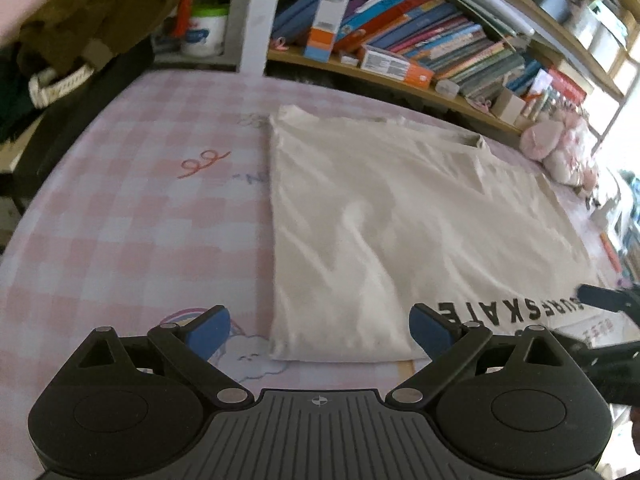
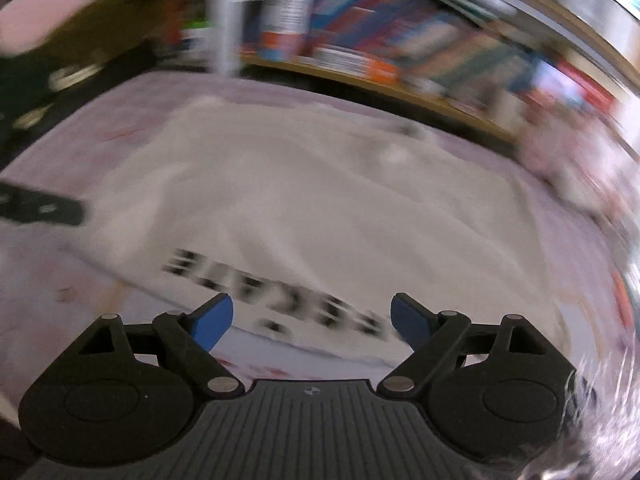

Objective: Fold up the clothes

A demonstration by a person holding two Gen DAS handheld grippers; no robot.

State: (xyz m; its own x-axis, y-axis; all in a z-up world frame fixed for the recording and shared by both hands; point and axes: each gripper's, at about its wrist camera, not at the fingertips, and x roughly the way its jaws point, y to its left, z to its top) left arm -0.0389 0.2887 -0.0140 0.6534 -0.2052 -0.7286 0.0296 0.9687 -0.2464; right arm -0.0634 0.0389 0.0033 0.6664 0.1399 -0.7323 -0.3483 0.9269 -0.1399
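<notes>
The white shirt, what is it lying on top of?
The white shirt lies flat on a pink checked sheet with little drawings. A cloud drawing peeks out at its near corner. Whatever is printed on the sheet under the shirt is covered.

We see a folded shirt [image 1: 380, 216] lying flat on the bed [image 1: 132, 216], its lettered edge nearest us. Behind the bed runs a shelf [image 1: 400, 80] bearing a row of books [image 1: 420, 36]; a heap of clothes [image 1: 92, 20] sits at the far left and soft toys [image 1: 560, 148] at the far right.
</notes>
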